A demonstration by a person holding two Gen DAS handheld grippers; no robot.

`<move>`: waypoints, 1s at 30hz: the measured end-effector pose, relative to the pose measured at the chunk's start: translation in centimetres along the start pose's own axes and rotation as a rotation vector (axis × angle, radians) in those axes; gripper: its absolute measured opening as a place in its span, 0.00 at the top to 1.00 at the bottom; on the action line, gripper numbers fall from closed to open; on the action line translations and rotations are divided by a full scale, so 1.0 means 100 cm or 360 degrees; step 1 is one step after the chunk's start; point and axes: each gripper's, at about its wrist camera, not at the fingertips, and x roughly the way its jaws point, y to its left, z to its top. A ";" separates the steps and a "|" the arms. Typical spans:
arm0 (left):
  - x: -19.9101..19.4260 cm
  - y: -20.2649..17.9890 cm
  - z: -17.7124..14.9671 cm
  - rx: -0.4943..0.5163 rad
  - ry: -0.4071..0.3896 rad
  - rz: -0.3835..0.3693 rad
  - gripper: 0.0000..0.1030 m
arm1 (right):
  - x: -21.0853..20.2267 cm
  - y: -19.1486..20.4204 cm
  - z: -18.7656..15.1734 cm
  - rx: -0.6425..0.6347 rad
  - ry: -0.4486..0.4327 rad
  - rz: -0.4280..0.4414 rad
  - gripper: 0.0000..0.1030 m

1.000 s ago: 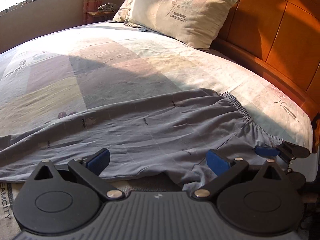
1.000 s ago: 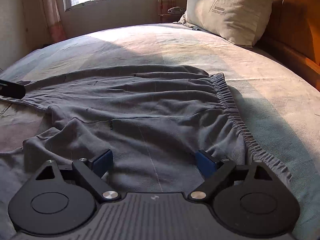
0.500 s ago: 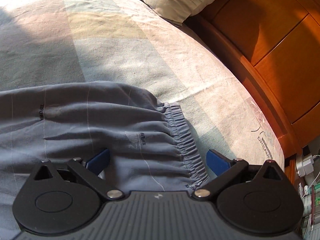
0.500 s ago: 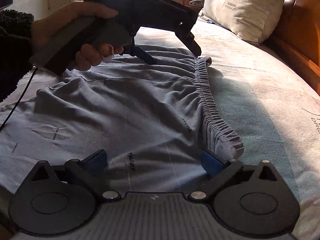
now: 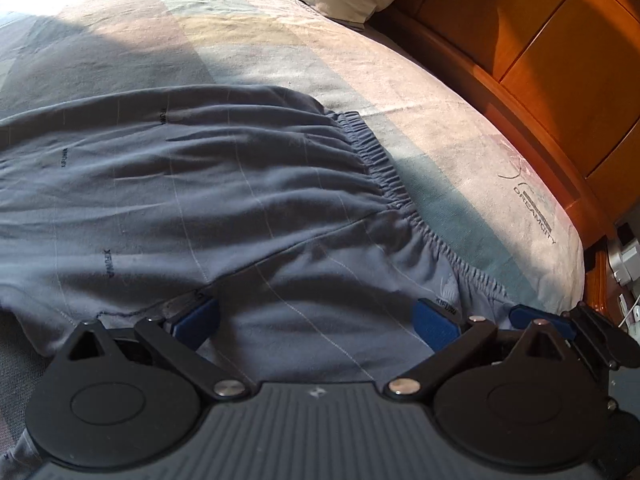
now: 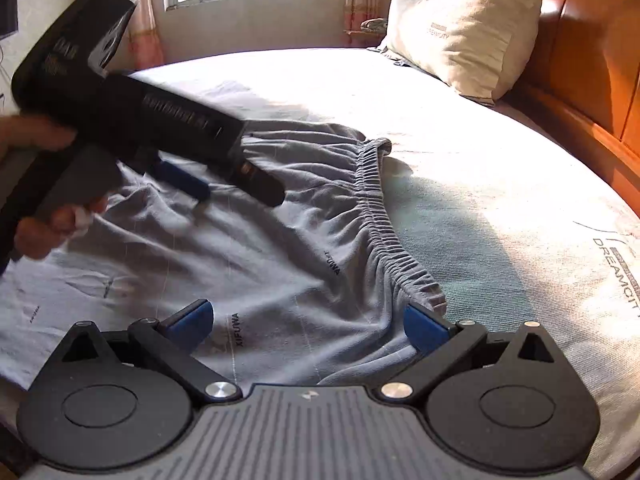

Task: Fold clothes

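**Spotter:** Trousers [image 6: 280, 248], grey-blue with an elastic waistband [image 6: 380, 216], lie spread flat on the bed [image 6: 500, 184], and your right claw [image 6: 306, 326] sits at their near edge with both pads spread wide and nothing between them.

**Operator:** Which way does the waistband run from that claw?

**Spotter:** Away from you. Its near end lies just beside your right-hand pad, and the band runs forward from there toward the window. The legs trail off to your left, so the long axis of the garment crosses your view from right to left.

**Operator:** And my left claw?

**Spotter:** Your left claw [image 5: 316, 318] is also spread apart and holds nothing, its tips low over the cloth further in, near the seat of the trousers. Your own right claw [image 5: 544, 320] shows at its right edge.

**Operator:** So who is nearer the waistband corner?

**Spotter:** Your right, I judge. The near corner is almost touching its pad; the far corner lies well beyond both.
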 end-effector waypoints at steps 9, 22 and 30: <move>-0.056 -0.029 -0.045 0.0165 -0.0004 0.0107 0.01 | -0.014 -0.073 0.007 0.0664 -0.0169 -0.0136 0.00; -0.075 -0.055 -0.117 0.0395 -0.0040 0.0318 0.01 | -0.013 -0.060 0.008 0.0757 -0.0206 0.0148 0.00; -0.076 0.020 -0.111 -0.0013 -0.0124 0.0534 0.01 | -0.010 -0.040 0.020 0.0716 -0.0217 0.0334 0.00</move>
